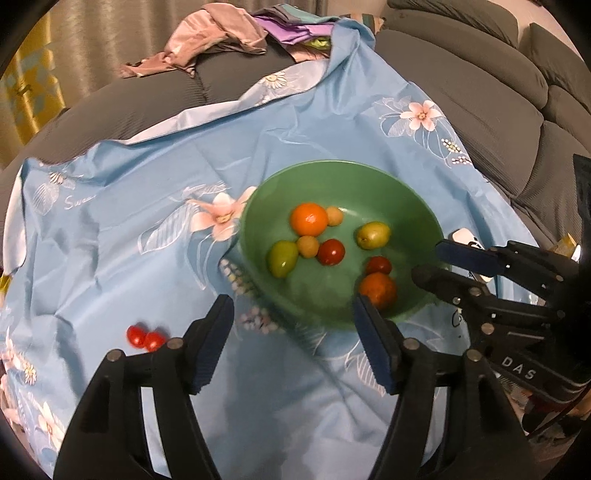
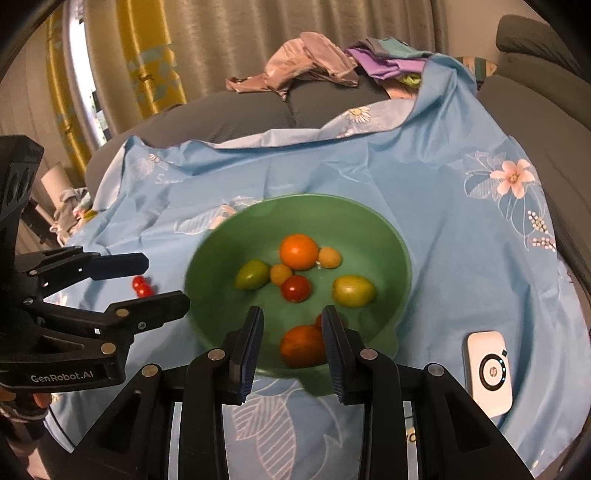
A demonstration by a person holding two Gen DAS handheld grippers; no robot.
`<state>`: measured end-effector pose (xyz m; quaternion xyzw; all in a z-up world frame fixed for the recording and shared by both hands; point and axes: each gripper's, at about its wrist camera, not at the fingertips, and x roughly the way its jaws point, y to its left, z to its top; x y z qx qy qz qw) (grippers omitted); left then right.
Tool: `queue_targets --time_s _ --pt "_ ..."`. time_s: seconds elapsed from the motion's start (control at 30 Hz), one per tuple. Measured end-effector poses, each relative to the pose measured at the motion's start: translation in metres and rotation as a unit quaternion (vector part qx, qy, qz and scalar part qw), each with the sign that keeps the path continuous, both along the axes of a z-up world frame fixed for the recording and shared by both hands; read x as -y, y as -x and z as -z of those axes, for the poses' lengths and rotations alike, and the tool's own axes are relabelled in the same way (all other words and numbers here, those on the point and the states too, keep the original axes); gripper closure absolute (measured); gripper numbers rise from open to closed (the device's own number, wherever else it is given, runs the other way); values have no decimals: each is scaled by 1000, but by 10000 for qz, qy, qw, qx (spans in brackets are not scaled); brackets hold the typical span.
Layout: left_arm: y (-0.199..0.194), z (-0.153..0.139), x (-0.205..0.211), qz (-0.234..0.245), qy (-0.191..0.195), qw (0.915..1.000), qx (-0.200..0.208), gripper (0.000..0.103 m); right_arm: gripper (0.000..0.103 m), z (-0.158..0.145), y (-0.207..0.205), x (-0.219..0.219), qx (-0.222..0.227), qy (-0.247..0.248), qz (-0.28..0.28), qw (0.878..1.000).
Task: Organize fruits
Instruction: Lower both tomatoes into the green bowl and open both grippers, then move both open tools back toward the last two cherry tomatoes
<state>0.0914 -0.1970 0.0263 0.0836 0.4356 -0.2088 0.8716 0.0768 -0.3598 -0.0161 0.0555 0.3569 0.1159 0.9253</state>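
A green bowl (image 1: 343, 177) (image 2: 369, 225) sits on the blue flowered cloth. It holds several fruits: an orange (image 1: 308, 219) (image 2: 298, 252), a second orange one (image 1: 377, 290) (image 2: 302, 345) at the near rim, green fruits (image 1: 283, 258) (image 2: 354, 291), red tomatoes (image 1: 331, 252) (image 2: 295, 288) and small yellow ones. Two cherry tomatoes (image 1: 144, 337) (image 2: 142, 287) lie on the cloth left of the bowl. My left gripper (image 1: 291, 332) is open and empty, near the bowl's front left rim. My right gripper (image 2: 293, 343) is open over the bowl's near rim, its fingers either side of the near orange fruit, not touching it.
A white HP device (image 2: 489, 371) lies on the cloth right of the bowl. Grey sofa cushions (image 1: 480, 92) surround the cloth. Crumpled clothes (image 1: 218, 33) lie at the back. Curtains (image 2: 147, 55) hang behind.
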Motion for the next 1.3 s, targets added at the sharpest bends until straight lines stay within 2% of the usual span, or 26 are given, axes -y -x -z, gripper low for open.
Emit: queue_targets --time_s 0.63,0.8,1.3 --pt "64 -1 -79 -762 289 9967 -38 30 70 -19 37 -64 188 222 -780 9965" --pt "73 5 -96 -964 428 9942 -184 30 70 -19 42 -77 178 315 -906 9952" --pt "86 16 -147 -1456 652 9868 -291 29 70 -18 43 -137 102 586 -1477 9872"
